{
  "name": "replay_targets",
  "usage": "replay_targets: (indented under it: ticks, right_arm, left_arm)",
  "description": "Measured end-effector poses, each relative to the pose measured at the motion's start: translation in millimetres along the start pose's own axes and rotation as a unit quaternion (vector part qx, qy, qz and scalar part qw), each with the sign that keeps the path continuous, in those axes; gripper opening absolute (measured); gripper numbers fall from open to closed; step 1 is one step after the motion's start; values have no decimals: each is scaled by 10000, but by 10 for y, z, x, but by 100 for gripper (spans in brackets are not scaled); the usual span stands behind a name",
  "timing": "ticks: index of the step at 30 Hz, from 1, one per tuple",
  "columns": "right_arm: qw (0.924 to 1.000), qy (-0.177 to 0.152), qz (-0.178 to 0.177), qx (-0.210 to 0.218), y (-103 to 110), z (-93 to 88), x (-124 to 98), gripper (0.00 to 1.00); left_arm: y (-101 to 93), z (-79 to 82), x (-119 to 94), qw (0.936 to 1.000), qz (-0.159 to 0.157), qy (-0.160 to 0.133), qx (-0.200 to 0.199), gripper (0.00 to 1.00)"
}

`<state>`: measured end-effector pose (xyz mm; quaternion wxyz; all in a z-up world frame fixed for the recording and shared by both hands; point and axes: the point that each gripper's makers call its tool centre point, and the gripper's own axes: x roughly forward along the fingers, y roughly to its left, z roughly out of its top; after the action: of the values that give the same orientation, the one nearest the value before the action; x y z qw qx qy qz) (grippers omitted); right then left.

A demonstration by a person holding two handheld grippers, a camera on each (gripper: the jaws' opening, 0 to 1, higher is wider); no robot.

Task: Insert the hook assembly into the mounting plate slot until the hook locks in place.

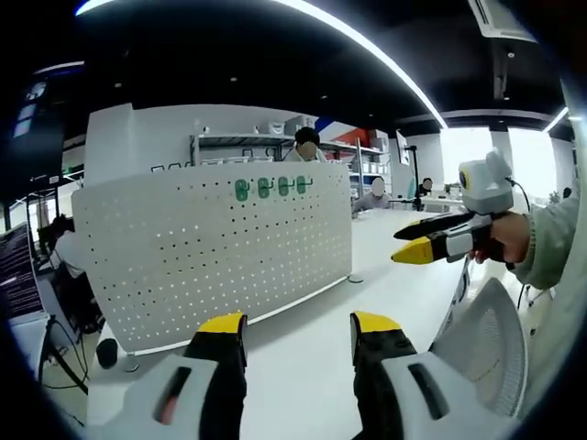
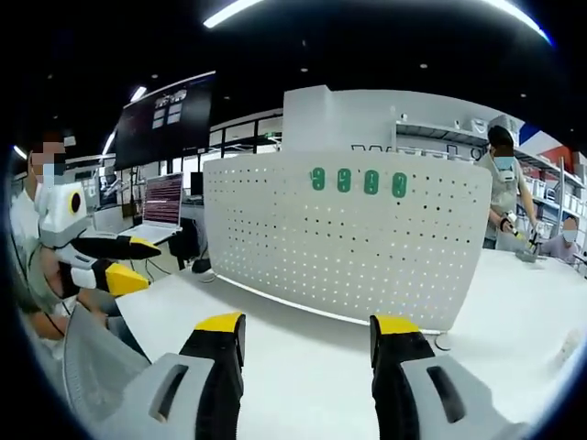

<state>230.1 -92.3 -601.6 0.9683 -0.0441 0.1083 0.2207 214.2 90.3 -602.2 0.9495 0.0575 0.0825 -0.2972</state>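
Nearest the lens in the left gripper view, the left gripper [image 1: 298,328] stands with its two yellow-tipped jaws spread wide apart and nothing between them, above a bare white table [image 1: 303,367]. Its jaws point toward a white pegboard [image 1: 215,252] that stands upright on the far side of the table. Four green hooks [image 1: 271,187] hang in a row near the top edge of that board, side by side and close together. Whether each hook is fully locked cannot be told.

At the right of the same view, the right gripper [image 1: 415,244] is held up off the table in a person's hand [image 1: 507,236], level and pointing left toward the board. Its jaws show a gap and hold nothing. A pale sleeve [image 1: 553,240] runs from that hand toward the right edge.

In the right gripper view, the right gripper [image 2: 307,328] has its jaws likewise parted and empty over the table [image 2: 303,385], facing the pegboard [image 2: 344,238] with the green hooks [image 2: 358,181] high on it. The left gripper [image 2: 142,262] comes in at the left, raised and level, jaws separated, gripped by a hand [image 2: 71,280].

A laptop [image 2: 161,203] sits far left beyond the board. Shelving [image 1: 238,147] stands behind the board, and people are in the background.
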Motion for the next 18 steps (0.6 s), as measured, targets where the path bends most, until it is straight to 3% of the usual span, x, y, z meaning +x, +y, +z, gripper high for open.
replay_targets:
  ticks: [10,18]
  right_arm:
    - [9995,-288,-6,155,32,-18,-207,54]
    - [9993,-293,53,204,129,-203,-225,56]
  left_arm:
    - [-5,-74,-89,9999,135,-1,-86,47]
    - [-24,-260,-109,9997,186,144,-17,46]
